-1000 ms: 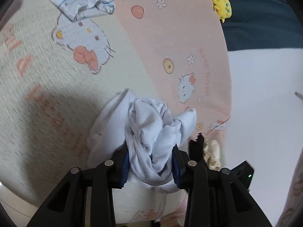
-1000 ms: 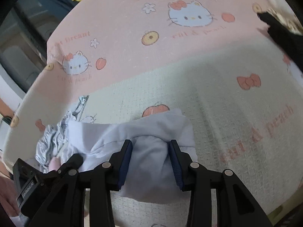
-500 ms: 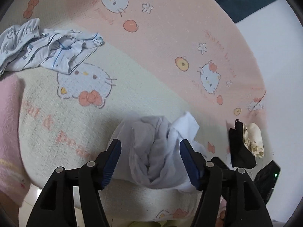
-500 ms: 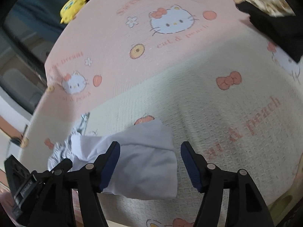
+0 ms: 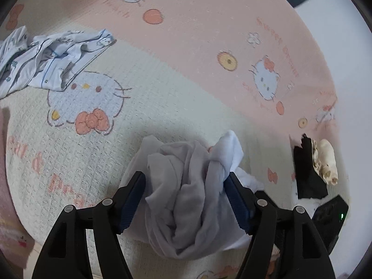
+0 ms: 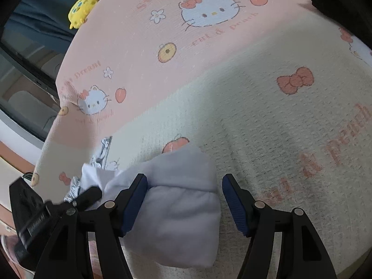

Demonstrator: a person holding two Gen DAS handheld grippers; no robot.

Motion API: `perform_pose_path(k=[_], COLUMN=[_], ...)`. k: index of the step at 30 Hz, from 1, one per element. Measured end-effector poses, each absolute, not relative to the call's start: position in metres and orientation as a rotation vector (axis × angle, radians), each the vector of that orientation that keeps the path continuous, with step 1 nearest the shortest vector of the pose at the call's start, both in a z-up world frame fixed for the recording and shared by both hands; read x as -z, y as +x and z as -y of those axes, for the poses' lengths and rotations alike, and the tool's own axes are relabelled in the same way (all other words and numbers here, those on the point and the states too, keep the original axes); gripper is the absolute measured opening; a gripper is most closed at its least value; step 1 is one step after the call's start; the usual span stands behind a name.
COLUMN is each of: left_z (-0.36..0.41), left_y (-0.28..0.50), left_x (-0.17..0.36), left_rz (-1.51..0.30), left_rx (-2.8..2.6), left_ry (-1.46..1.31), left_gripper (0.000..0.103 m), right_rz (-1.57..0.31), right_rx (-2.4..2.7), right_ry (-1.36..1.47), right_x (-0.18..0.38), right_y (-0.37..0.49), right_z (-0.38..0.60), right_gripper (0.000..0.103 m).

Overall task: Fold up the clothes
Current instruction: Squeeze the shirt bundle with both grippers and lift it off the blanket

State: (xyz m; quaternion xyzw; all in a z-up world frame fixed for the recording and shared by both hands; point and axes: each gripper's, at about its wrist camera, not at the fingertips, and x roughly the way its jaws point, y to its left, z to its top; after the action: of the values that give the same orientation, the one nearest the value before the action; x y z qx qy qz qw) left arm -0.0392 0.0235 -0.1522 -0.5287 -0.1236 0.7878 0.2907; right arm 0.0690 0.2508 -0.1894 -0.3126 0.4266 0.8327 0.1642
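A: Where's our garment (image 5: 186,200)?

B: It lies bunched on the cream part of the bedspread (image 5: 162,107), near the front edge. From the left wrist view we see it as a twisted white-grey wad; from the right wrist view, the other end (image 6: 181,200) looks smoother, a soft folded lump.

A: And our left gripper (image 5: 186,200)?

B: Its jaws have just been opening. The wad sits between the blue pads (image 5: 237,200). The right-hand pad touches the cloth; beside the left-hand one we see a narrow gap. We'd call it released, not gripping.

A: The right gripper (image 6: 183,202)?

B: Also just opened. Jaws stand wide with the lump between them. The left-hand pad (image 6: 136,200) brushes the fabric, the right-hand one stands clear of it over bare bedspread.

A: Anything else on the bed?

B: A crumpled blue-print garment (image 5: 51,60) lies well apart toward the far left. A black cloth (image 5: 307,169) with a cream item (image 5: 327,160) against it lies at the right edge. A yellow plush (image 6: 81,9) sits beyond the pink border in the right wrist view.
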Motion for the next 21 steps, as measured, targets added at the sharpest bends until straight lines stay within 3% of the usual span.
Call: perform_pose_path(k=[6, 11, 15, 21], left_z=[0.009, 0.032, 0.038, 0.042], left_y=[-0.047, -0.048, -0.049, -0.044], left_x=[0.172, 0.181, 0.184, 0.185], left_rz=[0.551, 0.585, 0.611, 0.667], left_rx=[-2.122, -2.208, -2.195, -2.141], left_ry=[-1.458, -1.437, -1.436, -1.402], left_gripper=[0.068, 0.069, 0.070, 0.070], right_rz=[-1.127, -0.919, -0.859, -0.947], right_rx=[-2.413, -2.477, -2.460, -2.408], right_ry=[-0.924, -0.986, -1.021, -1.052], right_x=[0.180, 0.164, 0.165, 0.172], right_y=[0.059, 0.040, 0.032, 0.035], right_z=[-0.239, -0.212, -0.205, -0.216], right_gripper=[0.066, 0.066, 0.066, 0.069])
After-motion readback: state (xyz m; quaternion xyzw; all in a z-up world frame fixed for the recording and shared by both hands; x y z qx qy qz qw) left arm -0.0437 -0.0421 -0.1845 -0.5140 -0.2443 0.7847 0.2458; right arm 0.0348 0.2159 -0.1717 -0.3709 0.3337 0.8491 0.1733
